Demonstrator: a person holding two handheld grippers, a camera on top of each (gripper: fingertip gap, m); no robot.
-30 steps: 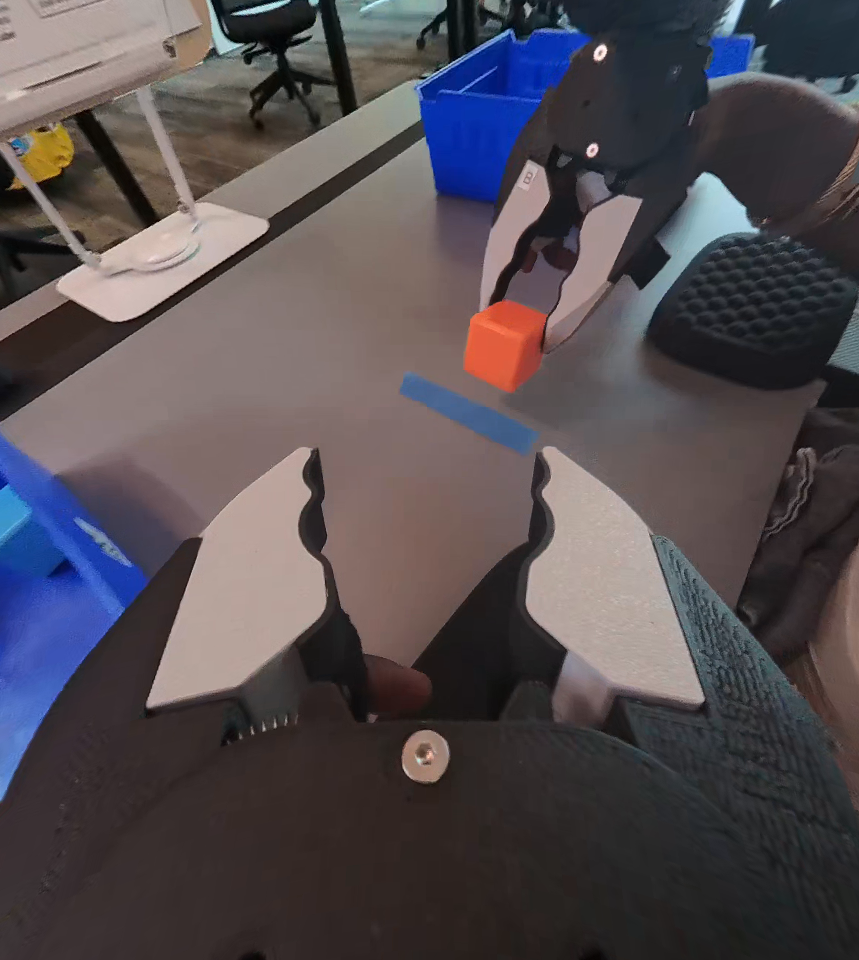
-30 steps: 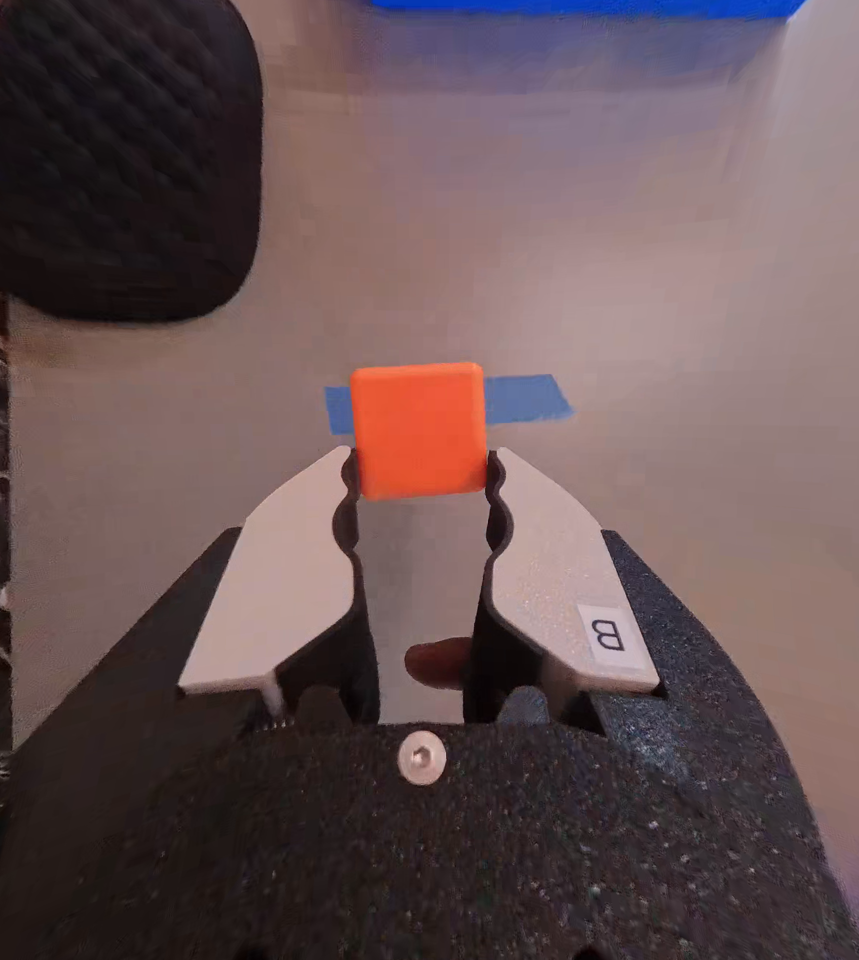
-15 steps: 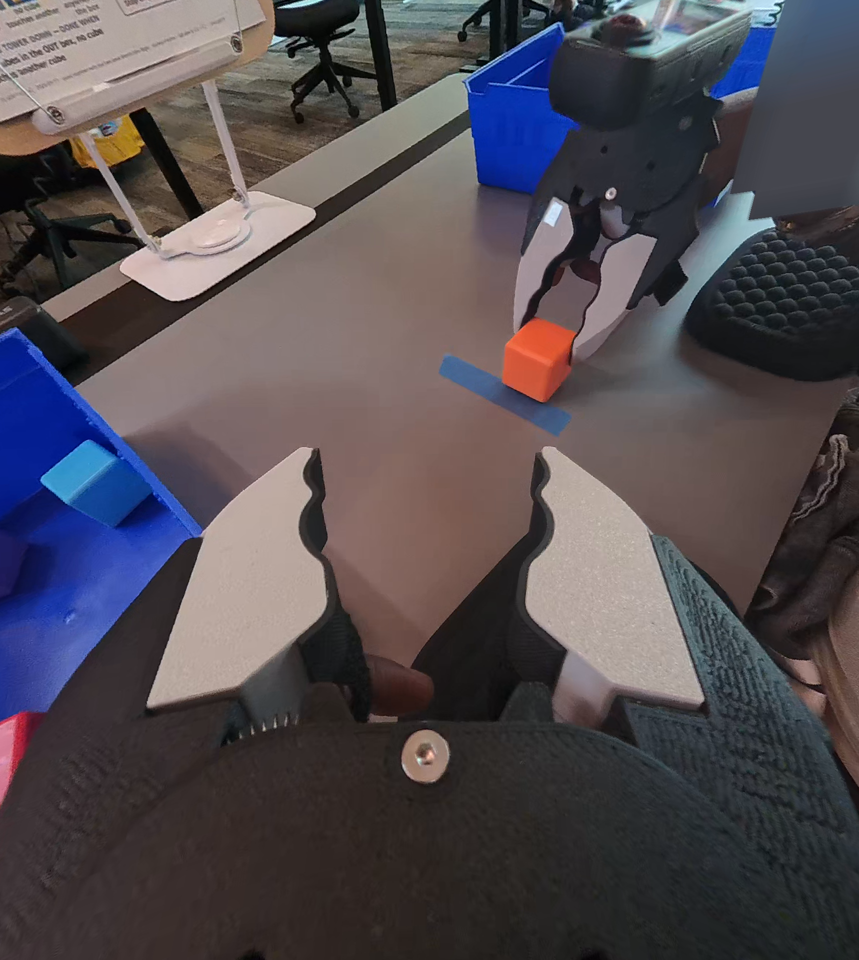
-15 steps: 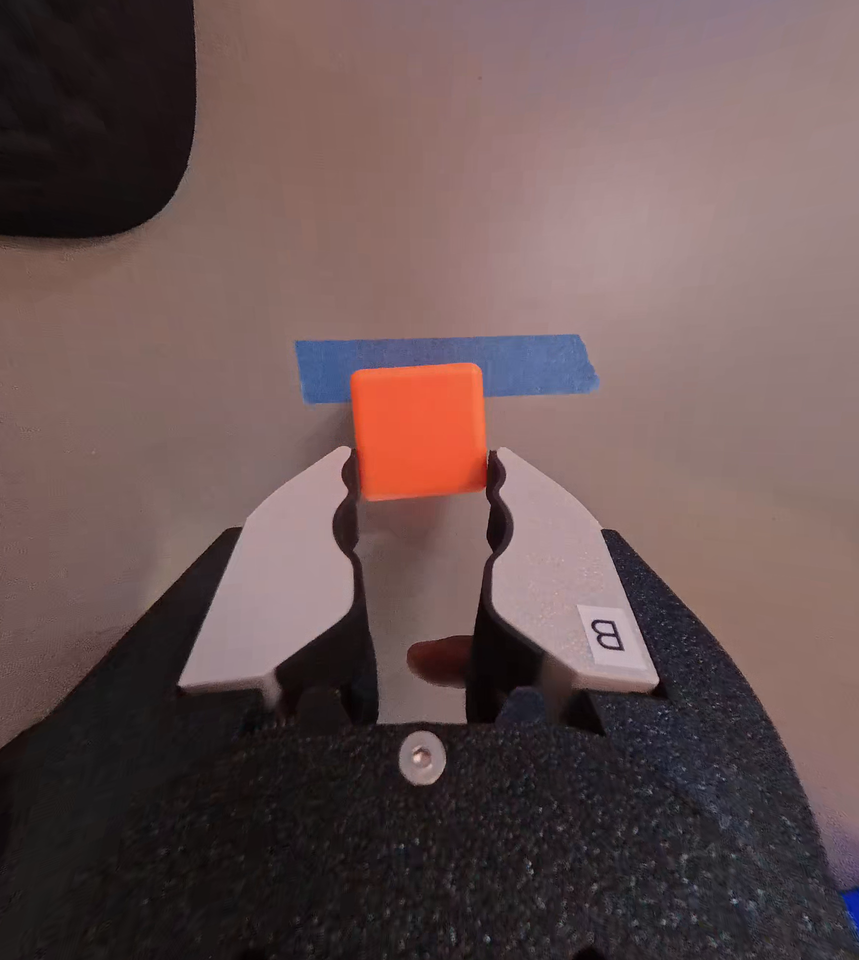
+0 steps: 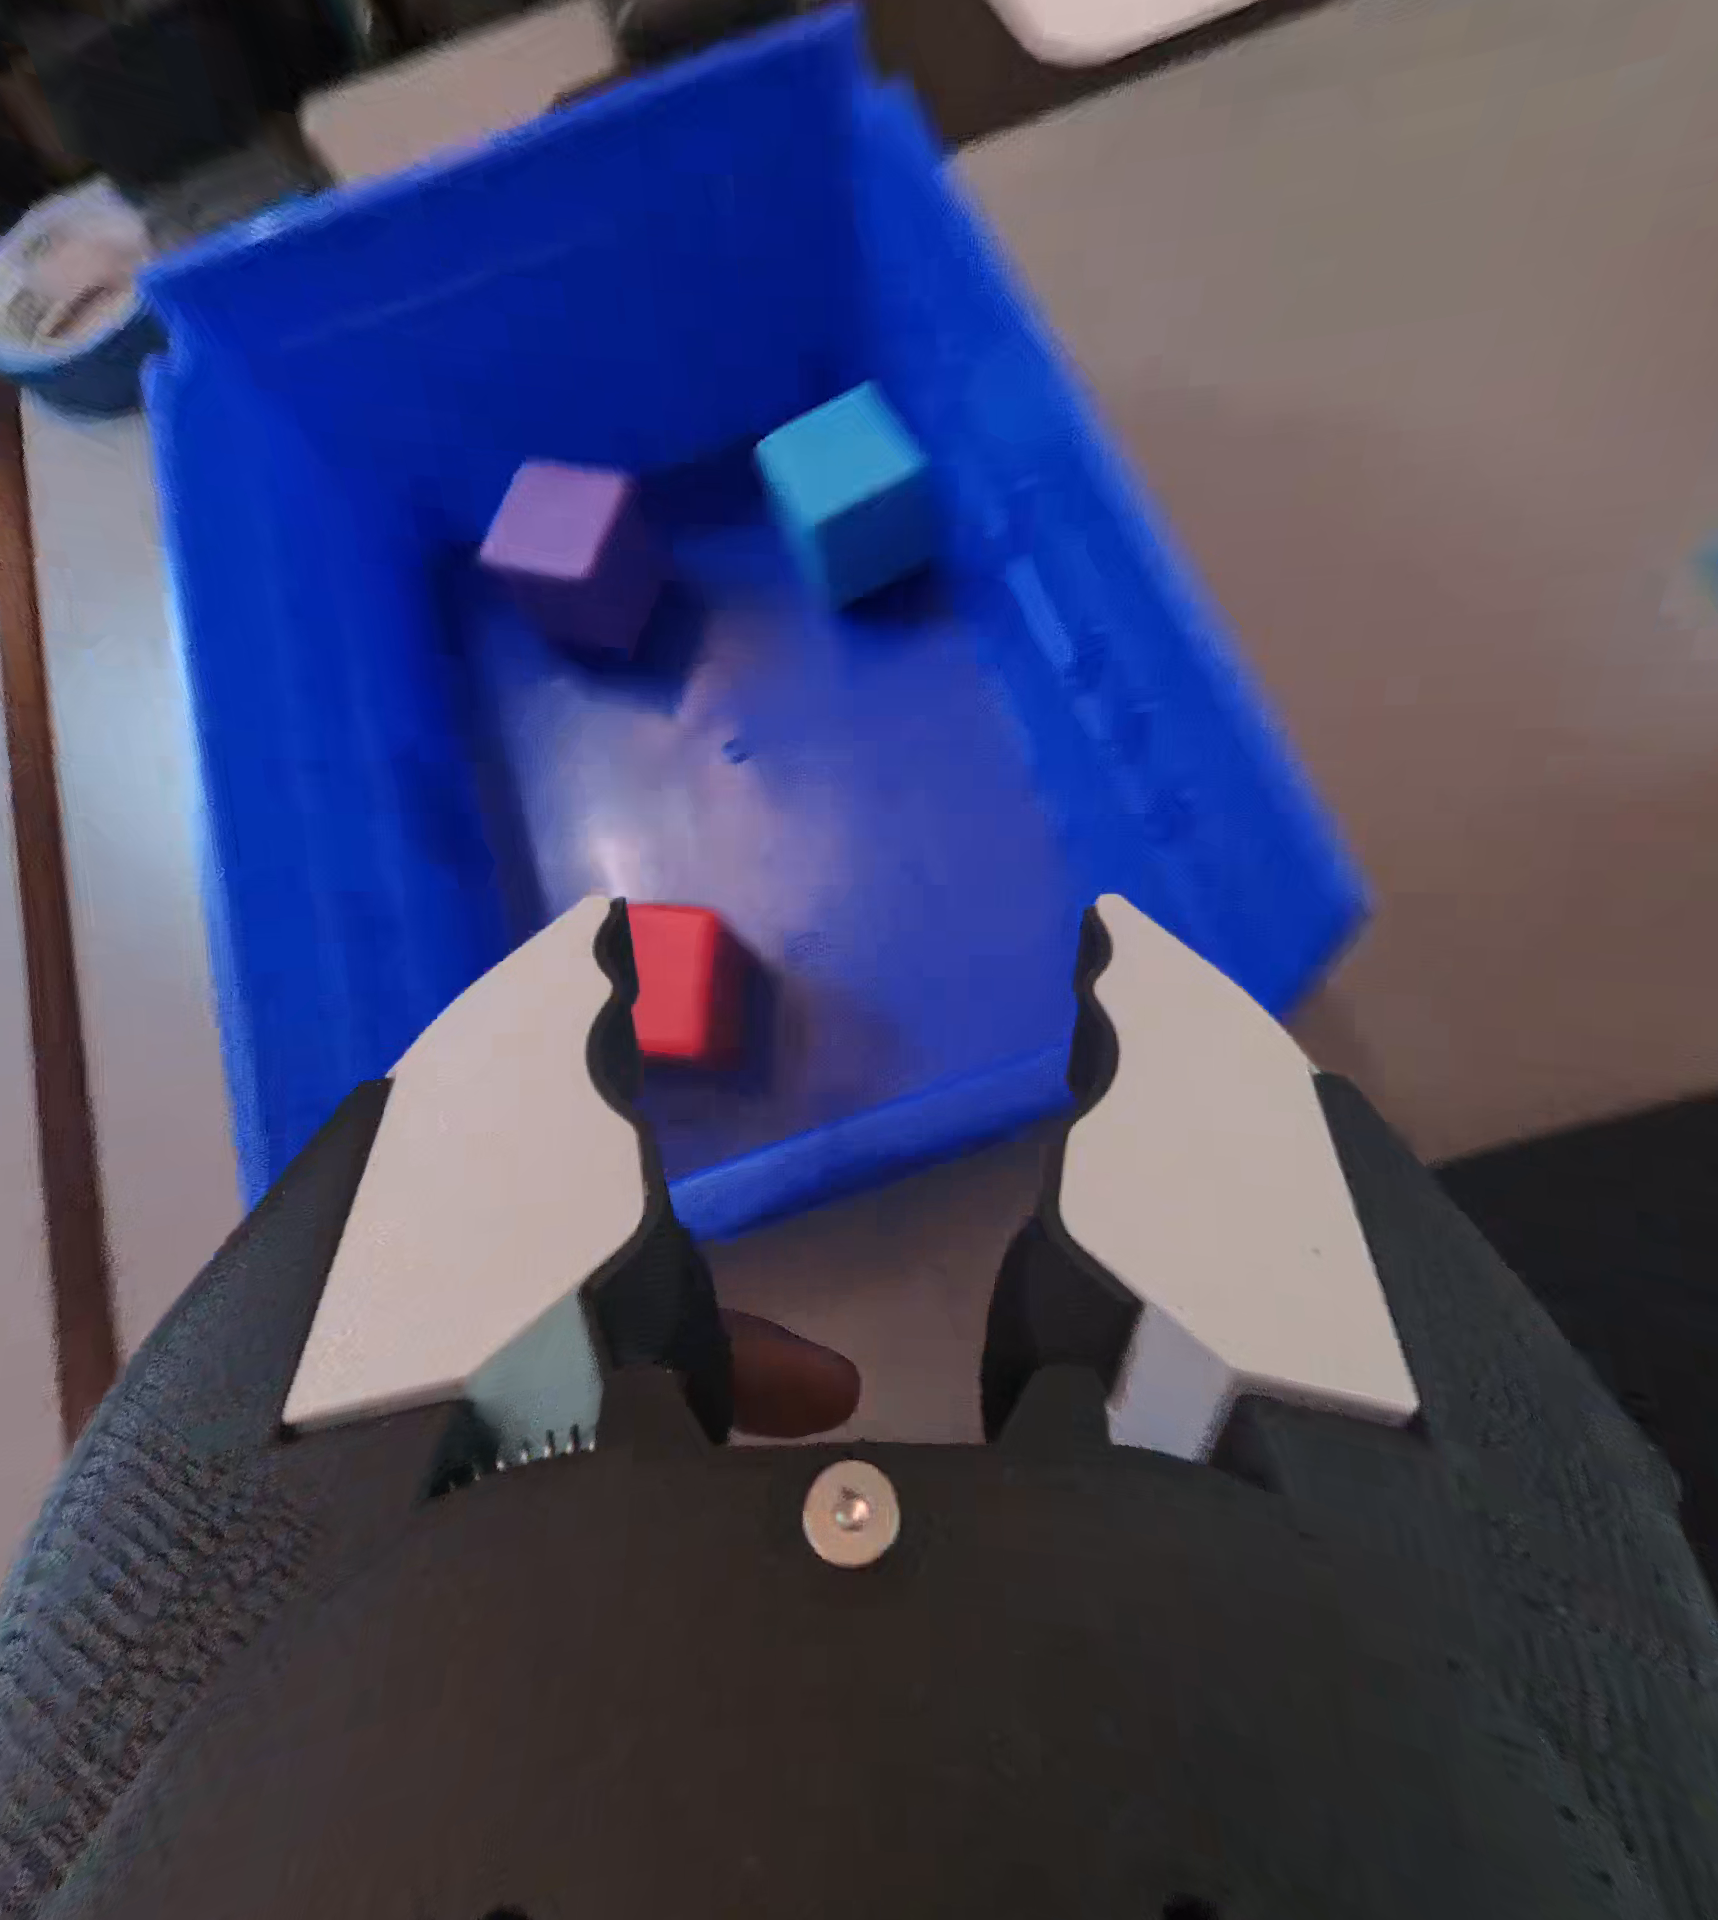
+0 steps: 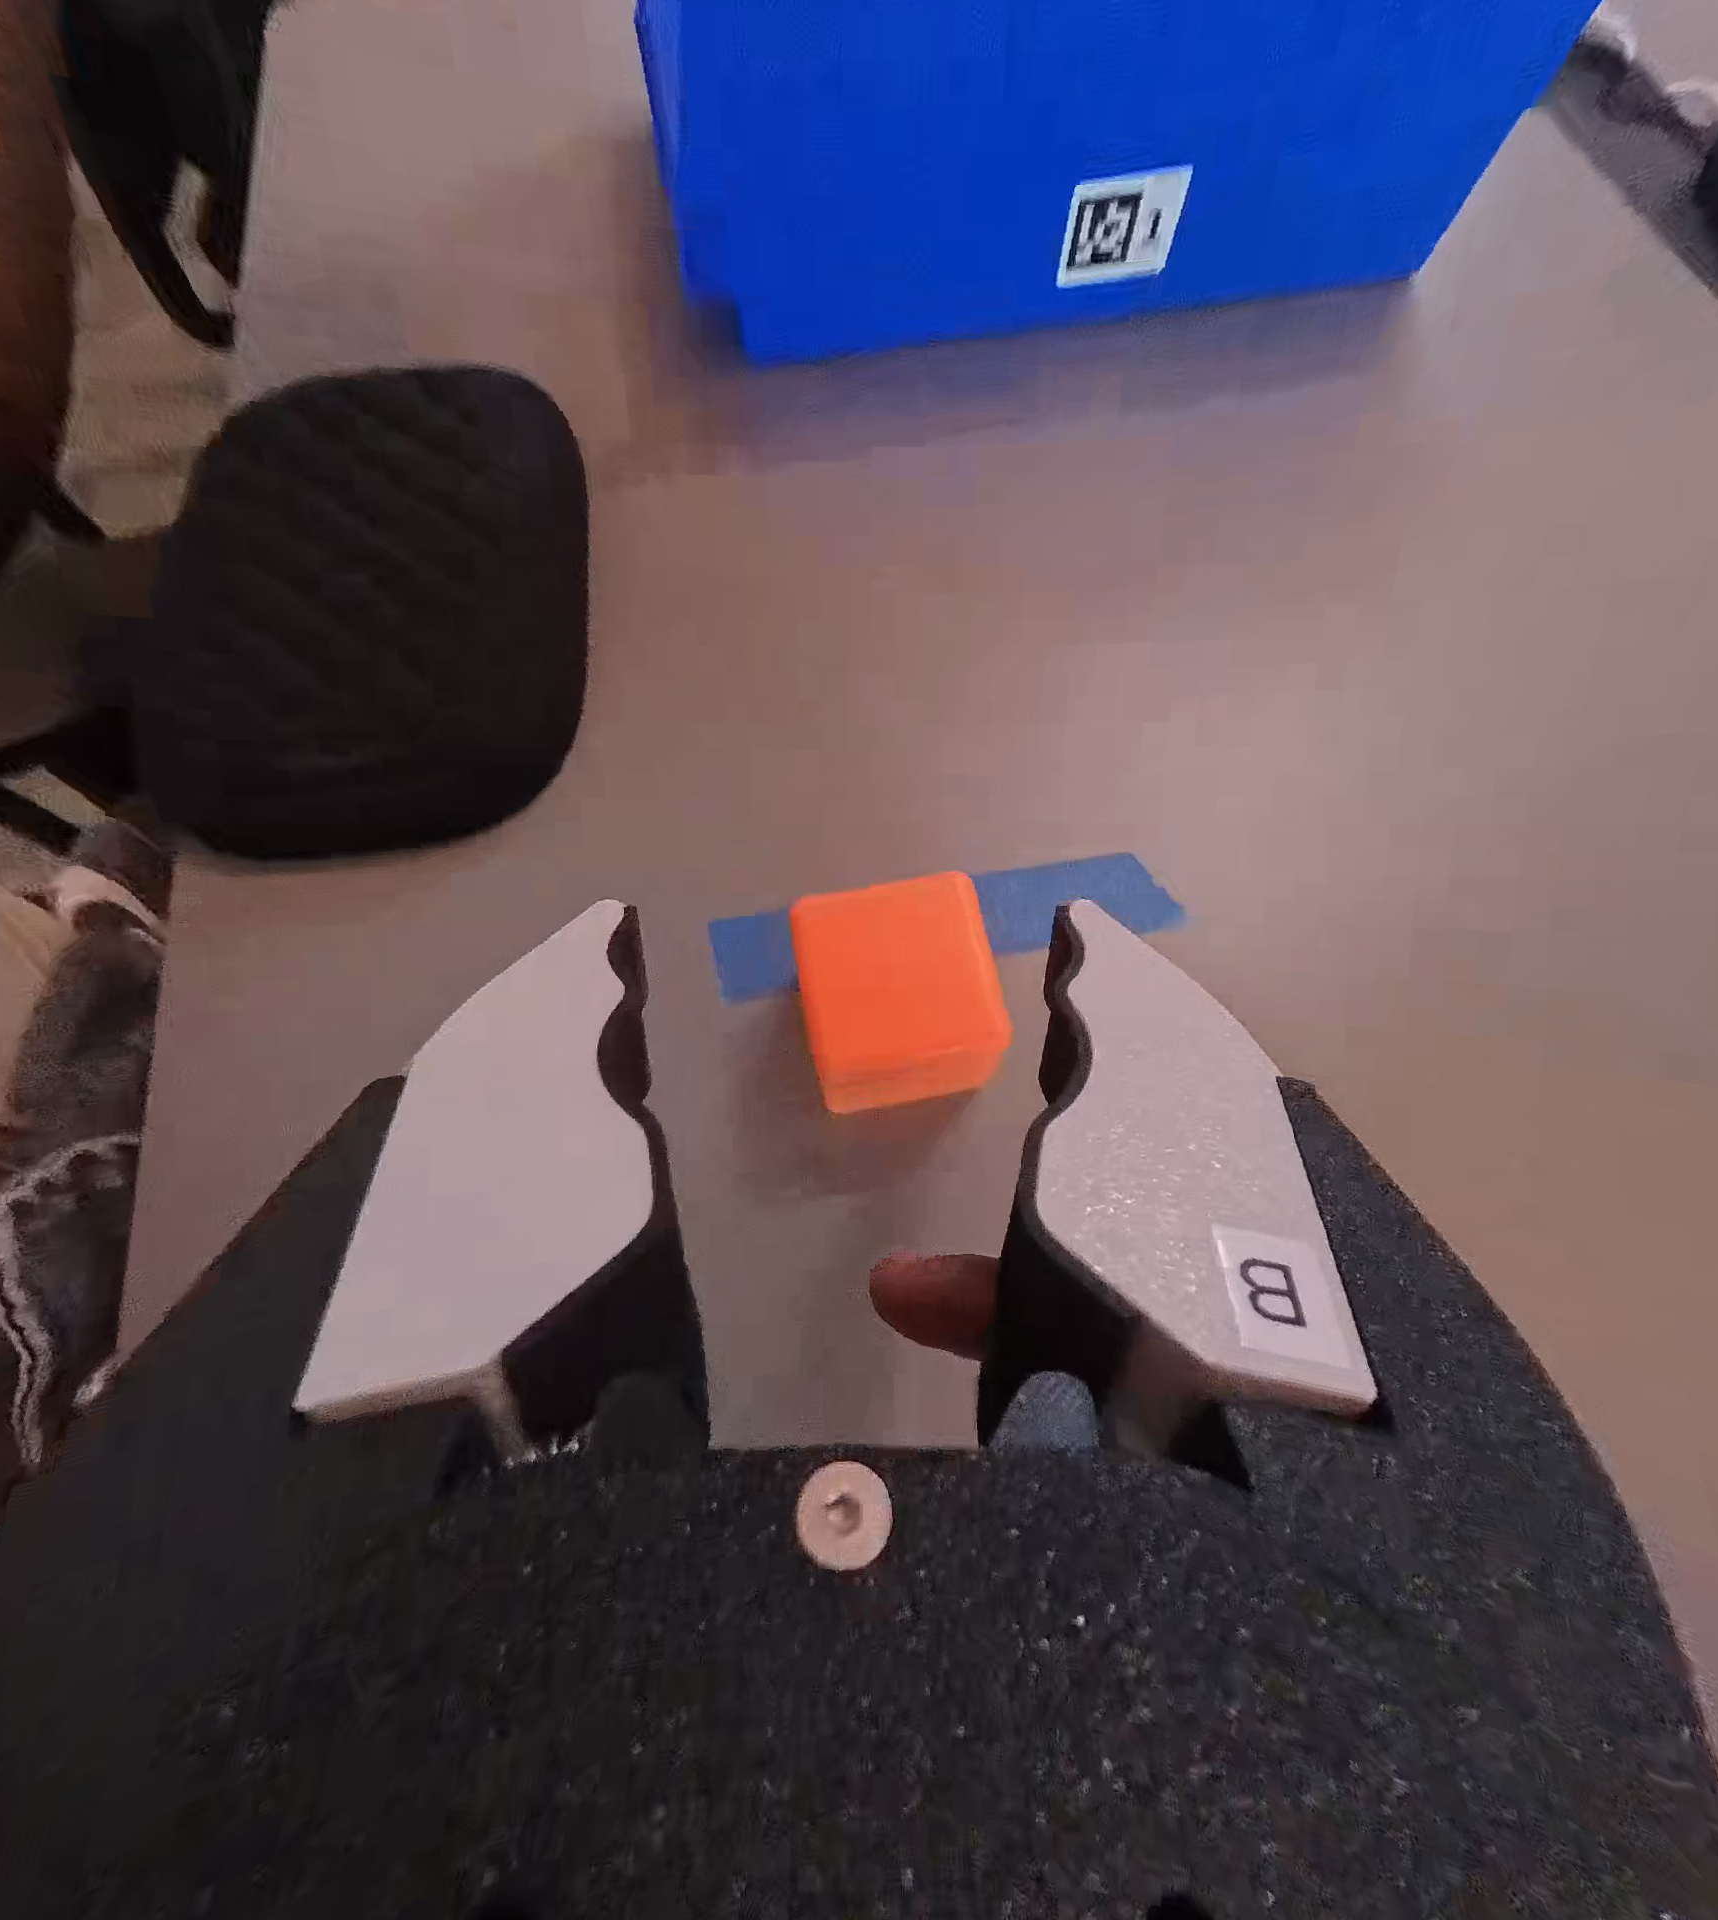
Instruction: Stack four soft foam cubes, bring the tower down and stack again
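An orange foam cube [image 6: 894,987] rests on the grey table on a strip of blue tape [image 6: 1073,902]. My right gripper [image 6: 844,914] is open and empty, raised just behind the cube, which lies between and beyond its fingertips. In the left wrist view a blue bin [image 5: 335,790] holds a red cube [image 5: 680,982], a purple cube [image 5: 569,551] and a light blue cube [image 5: 850,488]. My left gripper [image 5: 850,914] is open and empty above the bin's near end, its left finger beside the red cube.
A second blue bin [image 6: 938,187] with a square marker sticker stands beyond the orange cube. A black padded chair armrest [image 6: 356,613] lies at the table's left edge. A roll of blue tape [image 5: 55,301] sits behind the left bin. About 35 cm separates my left fingertips from my right.
My right gripper opened, let go of the orange cube on the tape and drew back. My left gripper swung left from the table middle to over the blue bin.
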